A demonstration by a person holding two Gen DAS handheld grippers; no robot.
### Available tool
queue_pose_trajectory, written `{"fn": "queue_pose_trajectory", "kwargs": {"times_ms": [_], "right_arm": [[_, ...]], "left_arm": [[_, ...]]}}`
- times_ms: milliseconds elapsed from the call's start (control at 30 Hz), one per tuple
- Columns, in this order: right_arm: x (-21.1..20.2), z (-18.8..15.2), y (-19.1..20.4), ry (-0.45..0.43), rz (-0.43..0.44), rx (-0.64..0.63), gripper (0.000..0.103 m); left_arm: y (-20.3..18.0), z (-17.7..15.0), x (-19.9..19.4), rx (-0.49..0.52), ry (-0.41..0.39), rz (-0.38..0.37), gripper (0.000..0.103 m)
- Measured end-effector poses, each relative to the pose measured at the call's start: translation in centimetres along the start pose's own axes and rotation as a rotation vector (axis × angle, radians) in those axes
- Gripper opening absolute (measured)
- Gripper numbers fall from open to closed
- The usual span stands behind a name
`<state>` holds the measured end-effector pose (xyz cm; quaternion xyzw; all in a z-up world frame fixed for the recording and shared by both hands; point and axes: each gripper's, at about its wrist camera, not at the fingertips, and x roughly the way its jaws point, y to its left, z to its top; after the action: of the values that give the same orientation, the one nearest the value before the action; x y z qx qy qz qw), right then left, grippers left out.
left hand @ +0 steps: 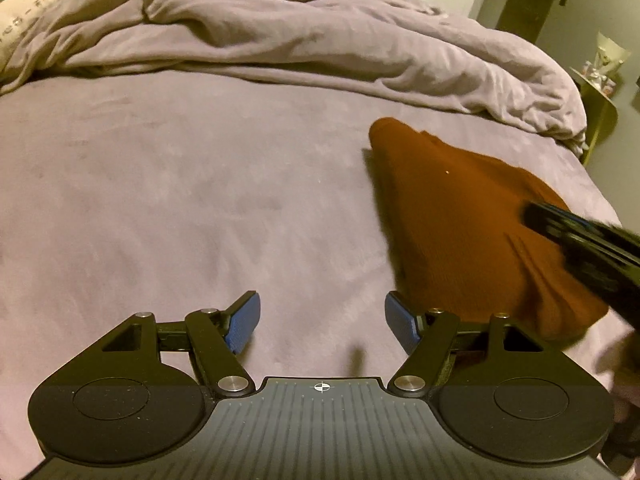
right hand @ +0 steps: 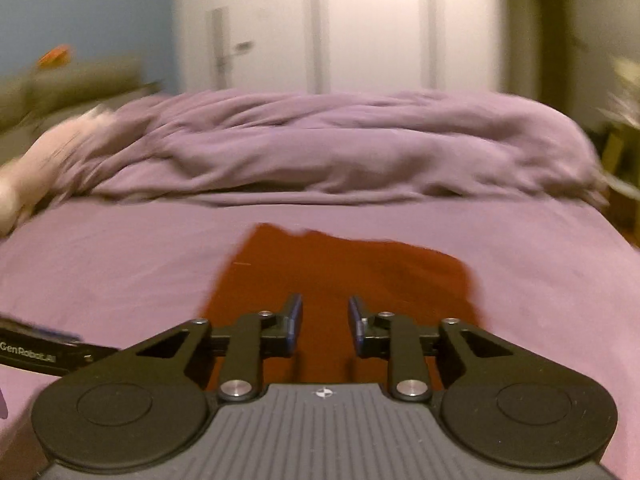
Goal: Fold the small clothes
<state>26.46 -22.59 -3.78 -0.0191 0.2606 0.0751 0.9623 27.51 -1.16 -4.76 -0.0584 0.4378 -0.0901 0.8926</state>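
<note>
Left gripper (left hand: 322, 326) hovers spread over bare bed (left hand: 180, 200), holding nothing; right gripper (right hand: 324, 326) hangs above the rust-brown garment (right hand: 340, 268), jaws parted, nothing pinched. "GenRobot.AI" reads on the left gripper's side. Garment lies near the bed's right edge, the rumpled duvet (left hand: 300, 40) beyond.

Mauve bed (left hand: 180, 200) under rust garment (left hand: 460, 216), rumpled duvet (left hand: 300, 36).

You've got a bed (right hand: 120, 264) under a mauve sheet, with a rumpled duvet (left hand: 304, 40) in the same colour bunched along the far side. Behind it there's a white wardrobe (right hand: 360, 40) with long vertical handles. Light's dim and warm, and a blue wall (right hand: 80, 8) shows off left.
</note>
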Motion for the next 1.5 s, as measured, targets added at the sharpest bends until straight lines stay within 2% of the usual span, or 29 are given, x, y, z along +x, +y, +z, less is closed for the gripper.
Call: {"fn": "queue_pose_trajectory", "kwargs": {"times_ms": [167, 200, 300, 333, 400, 467, 633, 667, 767, 933, 1100, 1133, 1233, 1300, 1400, 1467, 1500], "right_arm": [[5.0, 1.9, 3.0, 0.082, 0.089, -0.112, 0.013], [5.6, 2.0, 3.1, 0.085, 0.058, -0.134, 0.013], [7.8, 2.6, 1.4, 0.079, -0.228, -0.114, 0.014], [7.8, 2.9, -0.1, 0.083, -0.226, -0.045, 0.014], [6.4, 2.8, -2.1, 0.068, -0.135, 0.083, 0.014], [4.6, 1.8, -2.5, 0.033, -0.039, 0.067, 0.014], [3.0, -1.4, -2.3, 0.063, 0.029, 0.016, 0.014], [2.9, -1.9, -2.4, 0.066, 0.035, 0.011, 0.014], [3.1, -2.9, -2.9, 0.095, 0.004, -0.045, 0.014], [3.0, -4.1, -3.3, 0.1, -0.013, -0.089, 0.014], [3.9, -4.6, -3.6, 0.091, -0.016, -0.118, 0.014], [4.0, -4.6, -3.8, 0.091, -0.009, -0.108, 0.014], [4.1, -4.5, -4.2, 0.092, 0.005, -0.114, 0.014], [3.8, -4.2, -4.4, 0.101, 0.002, -0.115, 0.014], [1.8, -3.1, -5.6, 0.117, -0.017, -0.047, 0.015], [-0.2, -3.0, -7.4, 0.091, -0.023, 0.015, 0.025], [-1.0, -3.2, -8.4, 0.086, -0.021, 0.05, 0.038]], "left_arm": [[-0.5, 0.2, 1.1, 0.029, 0.031, -0.011, 0.077], [-0.8, 0.1, 1.4, 0.035, 0.039, -0.009, 0.077], [-1.5, 0.1, 2.0, 0.049, 0.051, -0.014, 0.077], [-1.8, 0.3, 2.0, 0.05, 0.049, -0.018, 0.077], [-2.2, 0.6, 2.0, 0.047, 0.033, -0.034, 0.077], [-2.8, 1.2, 2.0, 0.041, 0.012, -0.043, 0.077], [-5.9, 2.6, 2.8, 0.051, -0.038, -0.039, 0.078], [-6.4, 2.7, 3.1, 0.056, -0.029, -0.026, 0.078], [-7.9, 2.9, 3.2, 0.094, -0.045, -0.023, 0.079], [-9.4, 2.8, 4.9, 0.123, 0.017, -0.033, 0.081], [-10.2, 2.1, 6.5, 0.155, 0.038, -0.031, 0.086], [-10.0, 2.1, 6.8, 0.146, 0.045, -0.033, 0.09], [-9.4, 2.3, 7.5, 0.117, 0.058, -0.054, 0.093], [-8.7, 2.4, 7.4, 0.083, 0.073, -0.08, 0.093], [-6.9, 3.2, 6.0, 0.045, 0.074, -0.138, 0.093], [-5.4, 3.7, 5.3, 0.028, 0.071, -0.168, 0.093], [-4.7, 4.0, 4.9, 0.022, 0.067, -0.18, 0.093]]}}
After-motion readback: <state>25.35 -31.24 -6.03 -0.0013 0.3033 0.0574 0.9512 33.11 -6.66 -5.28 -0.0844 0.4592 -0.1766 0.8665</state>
